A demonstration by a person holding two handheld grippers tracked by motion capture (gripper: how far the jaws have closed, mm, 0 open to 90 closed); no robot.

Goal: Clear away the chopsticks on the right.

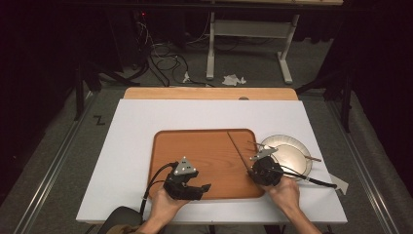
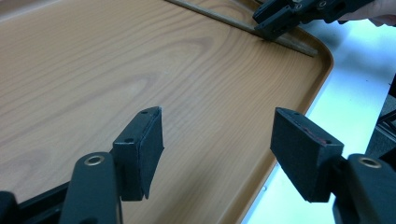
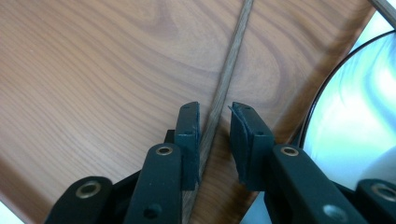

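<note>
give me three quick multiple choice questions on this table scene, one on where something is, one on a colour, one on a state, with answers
1. Where does the thin wooden stick lie?
A. on the tray
B. on the floor
C. inside the plate

2. What colour is the tray?
A. blue
B. wood brown
C. green

3. How do the jaws of the left hand-held gripper stand?
A. clamped on the stick
B. shut on a cloth
C. wide apart with nothing between them

Answers:
1. A, the stick runs across the tray's wood grain, between the jaws of the right hand-held gripper.
2. B, the high view shows a brown wooden tray beside the white plate.
3. C, the left gripper view shows bare tray between its two pads.
</note>
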